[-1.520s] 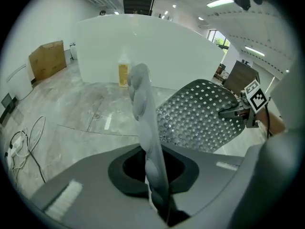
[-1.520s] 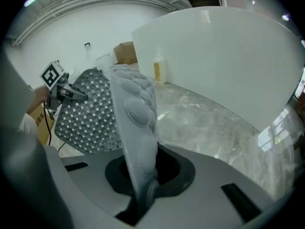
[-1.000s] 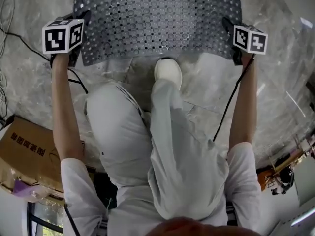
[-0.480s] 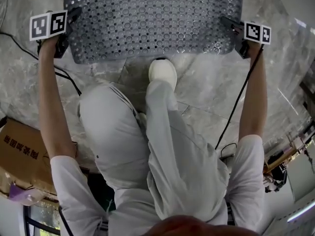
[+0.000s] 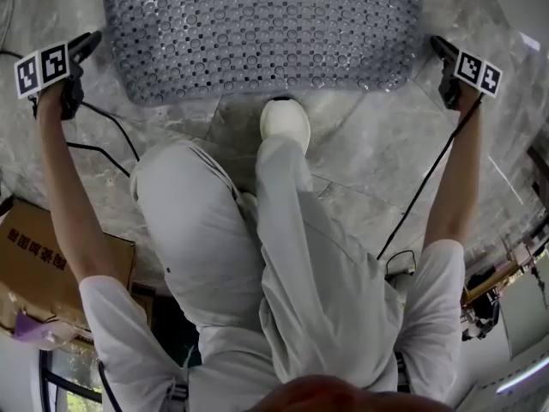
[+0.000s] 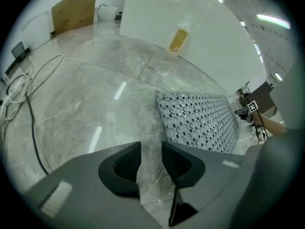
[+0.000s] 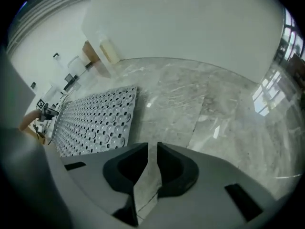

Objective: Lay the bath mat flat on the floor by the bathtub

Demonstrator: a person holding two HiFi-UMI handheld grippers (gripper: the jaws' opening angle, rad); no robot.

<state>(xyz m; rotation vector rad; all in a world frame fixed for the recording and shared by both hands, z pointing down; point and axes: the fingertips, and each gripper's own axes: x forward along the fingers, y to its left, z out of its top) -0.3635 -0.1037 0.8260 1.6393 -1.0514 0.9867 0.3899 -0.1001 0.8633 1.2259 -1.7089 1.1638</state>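
The grey perforated bath mat (image 5: pixel 266 33) lies flat on the marble floor, beside the white bathtub wall (image 6: pixel 190 27). My left gripper (image 5: pixel 88 43) hangs just off the mat's left end, its jaws opening with only floor between them (image 6: pixel 151 149). My right gripper (image 5: pixel 436 46) is off the mat's right end, its jaws closing on nothing, a narrow gap of floor showing between them (image 7: pixel 152 151). Neither gripper touches the mat (image 6: pixel 200 123), which lies ahead and to one side in both gripper views (image 7: pixel 93 120).
A person's white shoe (image 5: pixel 285 125) stands at the mat's near edge. A yellowish bottle (image 6: pixel 178 39) stands by the tub wall. A cardboard box (image 5: pixel 51 264) sits at the lower left. Cables (image 6: pixel 24 94) trail on the floor to the left.
The mat went from held up at both ends to lying flat. Both grippers let go of its ends and moved outward, away from it.
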